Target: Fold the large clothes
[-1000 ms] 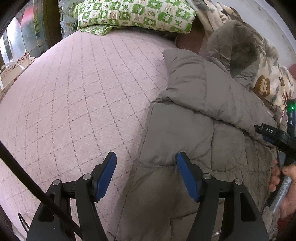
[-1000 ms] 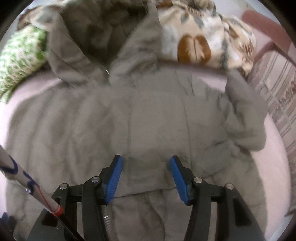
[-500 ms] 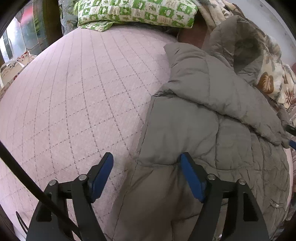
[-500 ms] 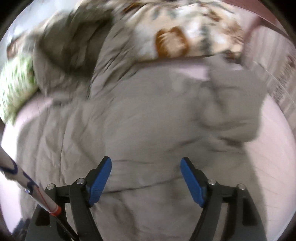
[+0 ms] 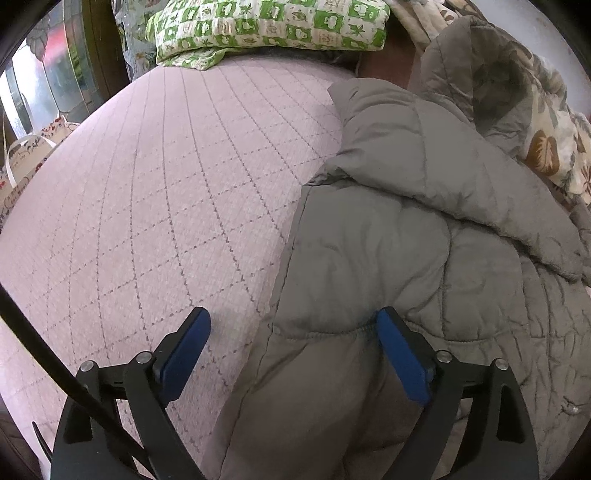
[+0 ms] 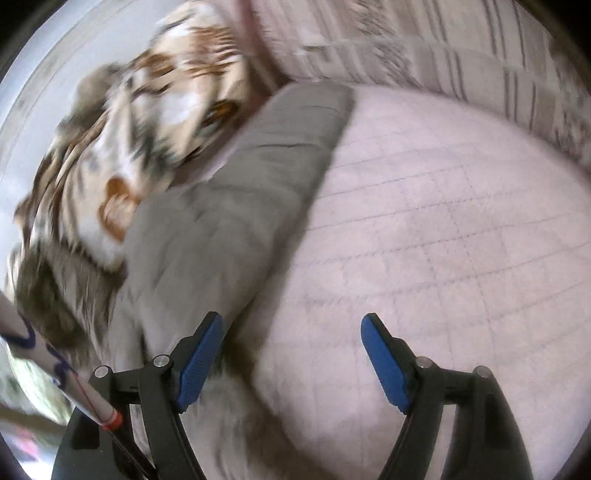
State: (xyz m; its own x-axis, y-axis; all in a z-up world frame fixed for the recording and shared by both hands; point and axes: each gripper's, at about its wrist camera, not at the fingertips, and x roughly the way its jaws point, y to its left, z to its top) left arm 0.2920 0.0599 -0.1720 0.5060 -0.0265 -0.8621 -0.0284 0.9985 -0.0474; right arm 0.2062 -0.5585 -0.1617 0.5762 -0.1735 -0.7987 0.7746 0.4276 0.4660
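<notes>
We found the grey padded jacket (image 5: 399, 258) lying flat on the pink quilted bedspread (image 5: 166, 206), occupying the right half of the left wrist view, one sleeve (image 5: 436, 162) folded across its body. The left gripper (image 5: 293, 354) stood wide, holding nothing, straddling the jacket's left edge near the hem. The right gripper (image 6: 291, 358) was likewise wide and empty, its left finger just beside the jacket's other sleeve (image 6: 258, 177); that view was motion-blurred. A green checked pillow (image 5: 269, 29) lay at the far edge and a leaf-print blanket (image 6: 147, 122) beyond the jacket.
</notes>
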